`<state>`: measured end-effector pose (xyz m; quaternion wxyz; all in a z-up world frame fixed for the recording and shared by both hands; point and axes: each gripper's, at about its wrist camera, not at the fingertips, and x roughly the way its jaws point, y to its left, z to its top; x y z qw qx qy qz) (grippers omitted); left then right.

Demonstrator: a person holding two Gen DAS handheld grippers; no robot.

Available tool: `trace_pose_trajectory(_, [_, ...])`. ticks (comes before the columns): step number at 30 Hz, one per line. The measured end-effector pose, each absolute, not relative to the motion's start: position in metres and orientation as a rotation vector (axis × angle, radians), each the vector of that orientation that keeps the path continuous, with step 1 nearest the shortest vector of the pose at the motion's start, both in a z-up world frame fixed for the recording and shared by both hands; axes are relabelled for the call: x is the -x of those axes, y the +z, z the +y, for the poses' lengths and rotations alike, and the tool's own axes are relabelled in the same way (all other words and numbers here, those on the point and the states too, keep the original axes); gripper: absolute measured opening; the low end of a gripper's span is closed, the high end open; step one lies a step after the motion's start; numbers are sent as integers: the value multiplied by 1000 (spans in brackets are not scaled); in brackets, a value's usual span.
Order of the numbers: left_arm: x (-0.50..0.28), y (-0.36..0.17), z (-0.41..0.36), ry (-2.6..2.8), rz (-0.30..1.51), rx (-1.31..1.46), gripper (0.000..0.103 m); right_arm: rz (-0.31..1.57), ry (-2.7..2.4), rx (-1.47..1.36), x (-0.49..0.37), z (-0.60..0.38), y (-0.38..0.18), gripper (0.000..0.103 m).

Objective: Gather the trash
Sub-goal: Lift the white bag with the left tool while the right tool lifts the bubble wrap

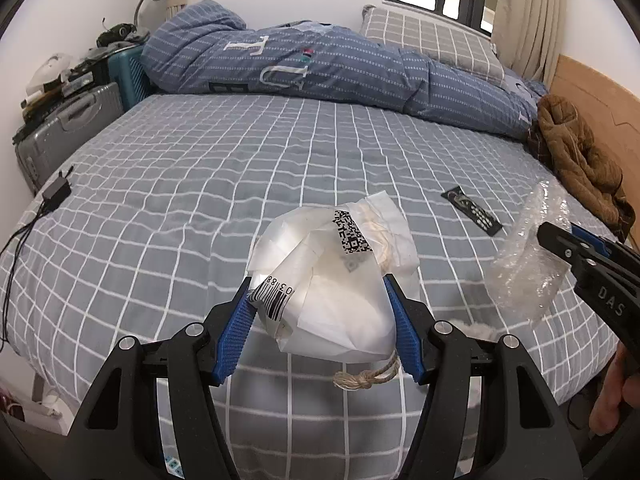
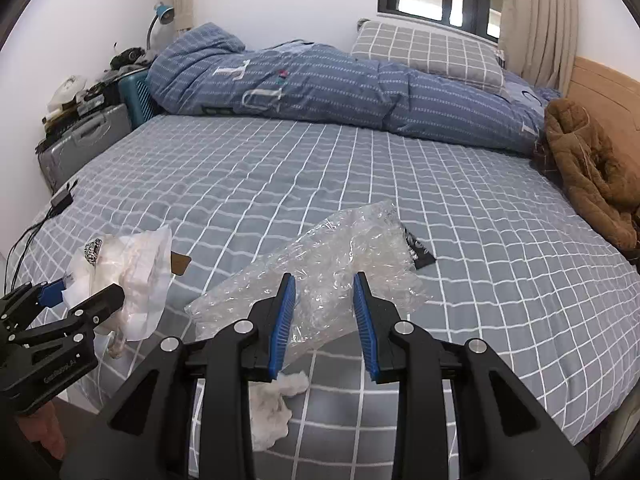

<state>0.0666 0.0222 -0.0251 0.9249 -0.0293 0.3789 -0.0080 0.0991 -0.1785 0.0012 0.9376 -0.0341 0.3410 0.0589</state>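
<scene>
My left gripper (image 1: 318, 292) is shut on a crumpled white paper bag (image 1: 336, 276) with barcode labels and a twine cord (image 1: 366, 376), held above the grey checked bed (image 1: 200, 184). It also shows in the right wrist view (image 2: 136, 280). My right gripper (image 2: 324, 288) is shut on a clear crumpled plastic wrap (image 2: 332, 268), also seen in the left wrist view (image 1: 528, 264). A black wrapper (image 1: 472, 210) lies flat on the bed at right. A white crumpled tissue (image 2: 276, 408) lies on the bed below my right gripper.
A folded blue duvet (image 1: 320, 64) and a checked pillow (image 1: 432, 40) lie at the far side. A brown jacket (image 1: 580, 160) lies by the wooden headboard. A black charger (image 1: 56, 192) with its cable sits at the left bed edge. Suitcases (image 1: 68, 128) stand left.
</scene>
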Motion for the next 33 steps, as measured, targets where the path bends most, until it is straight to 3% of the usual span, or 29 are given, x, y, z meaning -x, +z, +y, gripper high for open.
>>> trace_pose_trajectory(33, [50, -25, 7, -68, 777, 78, 61, 683, 125, 69, 21, -190, -1, 29])
